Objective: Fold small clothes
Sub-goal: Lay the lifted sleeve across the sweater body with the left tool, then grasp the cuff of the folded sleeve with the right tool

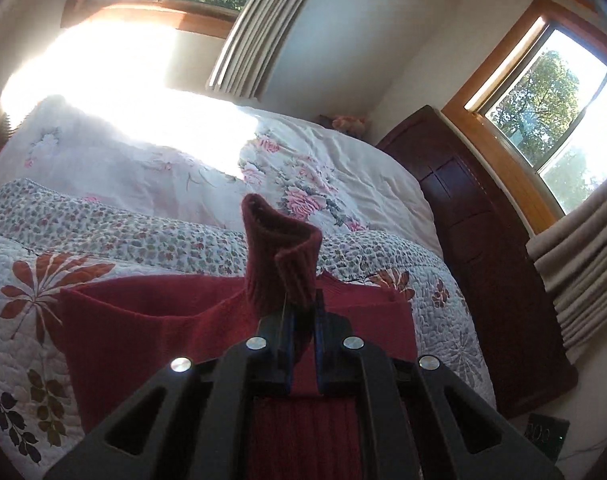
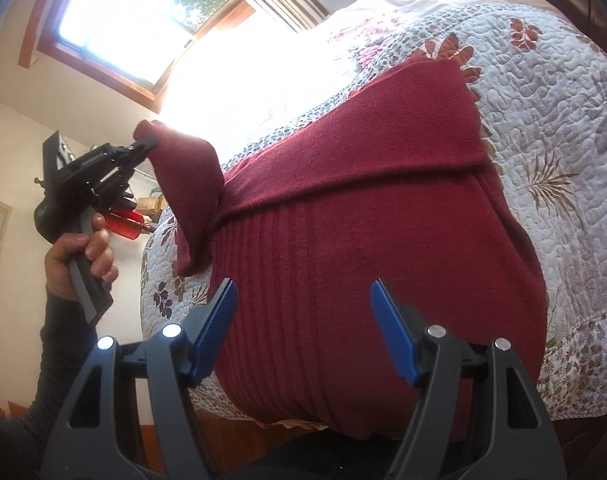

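A dark red knit sweater lies spread on the quilted bed, its far part folded over the ribbed body. My left gripper is shut on the sweater's sleeve cuff, which stands up above the fingers. In the right wrist view the same left gripper holds the lifted sleeve off the bed at the left. My right gripper stands open just above the ribbed lower part of the sweater, with nothing between its blue pads.
The bed carries a white leaf-print quilt and a rose-print duvet. A dark wooden headboard stands at the right, under a window with curtains. A person's hand grips the left tool's handle. A red bottle sits beyond.
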`<state>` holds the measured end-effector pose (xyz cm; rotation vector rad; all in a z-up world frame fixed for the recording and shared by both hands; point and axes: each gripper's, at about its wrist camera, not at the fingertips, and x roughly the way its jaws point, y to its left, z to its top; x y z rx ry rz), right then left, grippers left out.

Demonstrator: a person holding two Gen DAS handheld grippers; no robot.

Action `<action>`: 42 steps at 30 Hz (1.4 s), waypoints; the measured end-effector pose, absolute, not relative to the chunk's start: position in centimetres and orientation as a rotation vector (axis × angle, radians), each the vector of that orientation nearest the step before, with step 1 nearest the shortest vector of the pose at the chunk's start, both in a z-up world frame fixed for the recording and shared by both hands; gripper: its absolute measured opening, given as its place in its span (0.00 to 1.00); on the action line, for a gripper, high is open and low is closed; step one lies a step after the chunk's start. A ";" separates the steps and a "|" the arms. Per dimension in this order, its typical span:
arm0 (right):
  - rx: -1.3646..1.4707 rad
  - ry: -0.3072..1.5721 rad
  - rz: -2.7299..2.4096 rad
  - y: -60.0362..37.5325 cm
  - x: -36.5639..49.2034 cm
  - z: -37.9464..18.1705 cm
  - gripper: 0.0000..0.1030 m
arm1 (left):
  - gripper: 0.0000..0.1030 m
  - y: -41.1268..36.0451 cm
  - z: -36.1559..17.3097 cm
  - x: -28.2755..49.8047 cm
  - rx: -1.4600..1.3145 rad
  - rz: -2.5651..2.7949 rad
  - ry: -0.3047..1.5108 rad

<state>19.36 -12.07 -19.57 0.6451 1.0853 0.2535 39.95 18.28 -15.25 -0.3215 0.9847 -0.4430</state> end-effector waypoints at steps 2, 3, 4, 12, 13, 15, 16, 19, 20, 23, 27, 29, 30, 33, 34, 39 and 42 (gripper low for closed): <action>0.643 1.083 0.235 -12.6 19.3 -19.6 0.67 | 0.07 16.4 -18.0 40.5 -0.311 -0.459 1.045; 0.644 1.082 0.225 -12.9 19.3 -19.6 0.67 | 0.07 15.7 -19.5 40.5 -0.306 -0.467 1.071; 0.643 1.081 0.217 -13.1 19.4 -19.6 0.67 | 0.07 15.0 -20.6 40.6 -0.301 -0.475 1.094; 0.615 1.092 0.193 -14.0 20.1 -19.7 0.67 | 0.07 10.7 -24.5 40.3 -0.259 -0.525 1.178; 0.610 1.094 0.196 -13.9 20.3 -19.7 0.67 | 0.07 10.4 -24.7 40.3 -0.258 -0.526 1.183; 0.599 1.098 0.206 -13.7 20.6 -19.7 0.67 | 0.07 10.3 -25.1 40.2 -0.263 -0.533 1.202; 0.594 1.100 0.213 -13.6 20.9 -19.7 0.67 | 0.08 10.3 -25.2 40.0 -0.270 -0.536 1.205; 0.582 1.110 0.232 -13.2 21.7 -19.6 0.67 | 0.23 10.6 -25.1 39.3 -0.307 -0.551 1.196; 0.580 1.114 0.242 -13.1 22.2 -19.6 0.67 | 0.35 10.9 -25.0 38.9 -0.317 -0.551 1.187; 0.595 1.133 0.283 -13.0 24.1 -19.7 0.67 | 0.46 12.2 -24.7 37.7 -0.359 -0.547 1.172; 0.668 1.171 0.374 -12.8 28.5 -20.8 0.68 | 0.53 14.9 -24.2 35.5 -0.469 -0.539 1.163; 0.717 1.204 0.418 -12.5 31.3 -22.0 0.63 | 0.56 16.3 -24.0 33.7 -0.516 -0.535 1.146; 0.761 1.224 0.446 -12.4 32.7 -22.7 0.61 | 0.57 17.0 -24.0 32.7 -0.531 -0.533 1.143; 0.901 1.297 0.518 -12.1 36.7 -25.6 0.59 | 0.60 19.0 -24.4 29.4 -0.571 -0.521 1.150; 0.934 1.319 0.524 -12.0 37.8 -26.5 0.58 | 0.61 19.8 -24.6 28.2 -0.588 -0.510 1.154; 0.950 1.413 0.498 -11.3 41.3 -29.7 0.54 | 0.62 23.3 -26.4 23.5 -0.704 -0.422 1.193; 0.953 1.457 0.526 -10.5 42.5 -30.8 0.54 | 0.62 24.6 -27.9 22.0 -0.759 -0.376 1.215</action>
